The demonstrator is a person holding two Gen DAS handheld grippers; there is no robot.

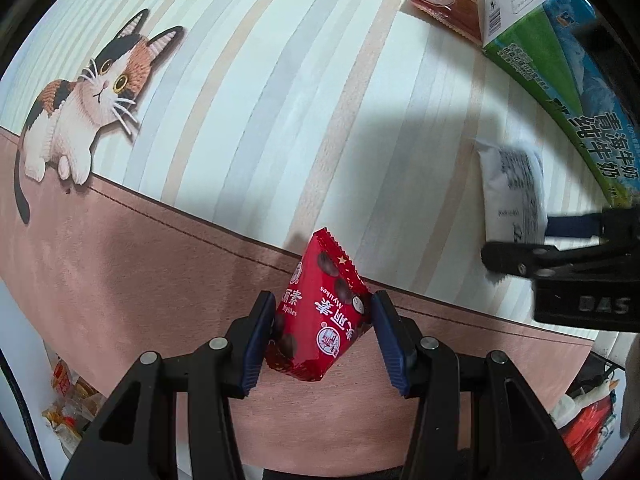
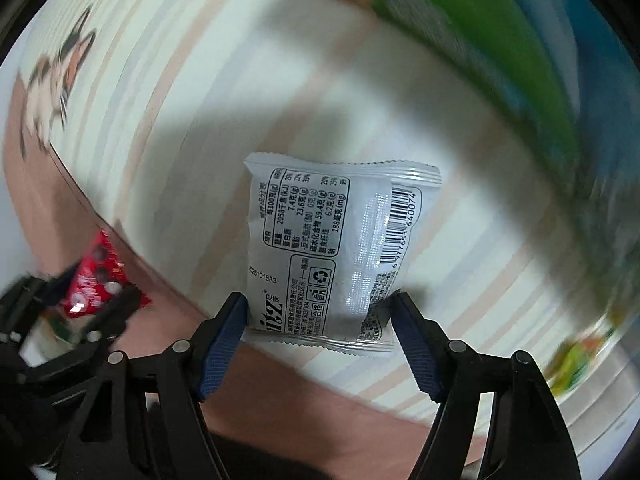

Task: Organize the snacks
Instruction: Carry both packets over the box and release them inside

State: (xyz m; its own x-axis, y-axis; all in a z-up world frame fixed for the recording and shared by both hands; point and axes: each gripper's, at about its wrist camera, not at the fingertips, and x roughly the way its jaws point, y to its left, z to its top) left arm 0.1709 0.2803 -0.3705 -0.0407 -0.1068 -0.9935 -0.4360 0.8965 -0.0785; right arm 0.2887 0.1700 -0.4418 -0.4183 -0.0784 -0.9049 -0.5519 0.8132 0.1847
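My left gripper (image 1: 322, 312) is shut on a red Mylikes chocolate packet (image 1: 320, 308) and holds it above the striped table mat (image 1: 240, 100). My right gripper (image 2: 318, 312) is shut on a white snack packet (image 2: 332, 248) with a barcode and nutrition label facing the camera. The white packet (image 1: 512, 192) and the right gripper also show at the right of the left wrist view. The red packet (image 2: 96, 276) and the left gripper show at the lower left of the right wrist view.
A green and blue milk carton box (image 1: 560, 68) stands at the far right, with a brown snack packet (image 1: 446, 0) beside it. The mat has a calico cat picture (image 1: 88, 96) and a pink border (image 1: 120, 260). More snacks (image 1: 68, 400) lie below the table edge.
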